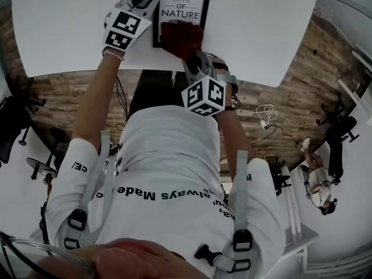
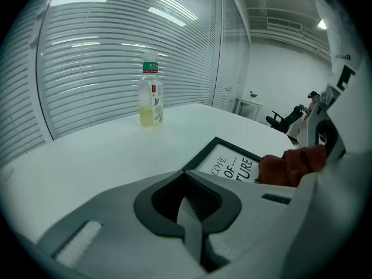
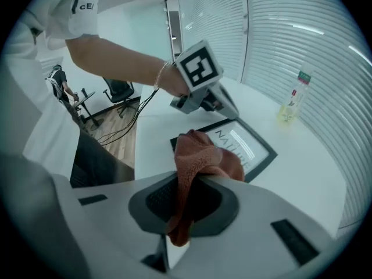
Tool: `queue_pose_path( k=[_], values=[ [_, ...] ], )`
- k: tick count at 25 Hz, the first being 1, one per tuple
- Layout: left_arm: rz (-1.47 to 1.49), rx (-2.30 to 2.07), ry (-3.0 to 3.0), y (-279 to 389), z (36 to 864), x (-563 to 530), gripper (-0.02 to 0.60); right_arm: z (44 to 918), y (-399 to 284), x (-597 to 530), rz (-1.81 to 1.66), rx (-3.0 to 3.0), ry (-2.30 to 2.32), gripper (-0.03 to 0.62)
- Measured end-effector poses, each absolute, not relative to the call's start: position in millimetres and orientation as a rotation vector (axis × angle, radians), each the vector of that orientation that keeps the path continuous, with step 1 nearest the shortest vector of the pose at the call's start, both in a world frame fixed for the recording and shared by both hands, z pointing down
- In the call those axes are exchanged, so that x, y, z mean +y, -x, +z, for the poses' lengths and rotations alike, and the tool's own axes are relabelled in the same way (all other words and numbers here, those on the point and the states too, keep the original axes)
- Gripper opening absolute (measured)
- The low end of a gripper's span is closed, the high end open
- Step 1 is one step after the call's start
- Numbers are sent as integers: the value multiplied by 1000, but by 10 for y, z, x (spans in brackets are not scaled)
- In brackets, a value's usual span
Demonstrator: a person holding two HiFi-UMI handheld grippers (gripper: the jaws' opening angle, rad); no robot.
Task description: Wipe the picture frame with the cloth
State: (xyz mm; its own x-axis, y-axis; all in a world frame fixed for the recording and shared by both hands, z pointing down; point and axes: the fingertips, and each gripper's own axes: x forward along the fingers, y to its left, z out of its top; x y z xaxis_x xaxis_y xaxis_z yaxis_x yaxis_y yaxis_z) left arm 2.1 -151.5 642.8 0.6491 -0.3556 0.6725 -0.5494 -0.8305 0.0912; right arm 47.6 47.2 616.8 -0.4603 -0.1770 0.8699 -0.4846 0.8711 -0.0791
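While the right gripper [image 3: 195, 185] is clamping the cloth [image 3: 200, 150] at the near end of the picture frame [image 3: 247, 147], the frame's length is running ahead — the closed, empty left gripper [image 2: 189, 182] is sitting at its far corner.

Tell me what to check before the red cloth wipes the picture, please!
1. Cloth gripped by the right gripper: ok, the jaws are shut on it.
2. Cloth touching the picture frame: ok, it rests on the lower part of the glass.
3. Frame lying flat on the table: ok.
4. Left gripper steadying the frame: cannot tell; its shut jaws sit at a frame corner, but whether they press on it is unclear.
5. Bottle out of the way: ok, it stands well apart.
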Motion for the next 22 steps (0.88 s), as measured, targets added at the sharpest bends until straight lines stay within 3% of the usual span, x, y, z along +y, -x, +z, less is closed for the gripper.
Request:
queue_pose_path(
  k=[9,17,22],
  values=[
    [963,-727,-2583,-19,6414,-1517,4,5086,-1016,-1011,95,-2133,-1116,15],
    [955,-727,-2583,-26,6417,-1511,4,6338,-1159,-1219,226,-1982,-902,15],
    [952,-733,-2587,-13,6414,-1517,3,6402,-1114,-1170,274,-2005,-889,15]
  ],
)
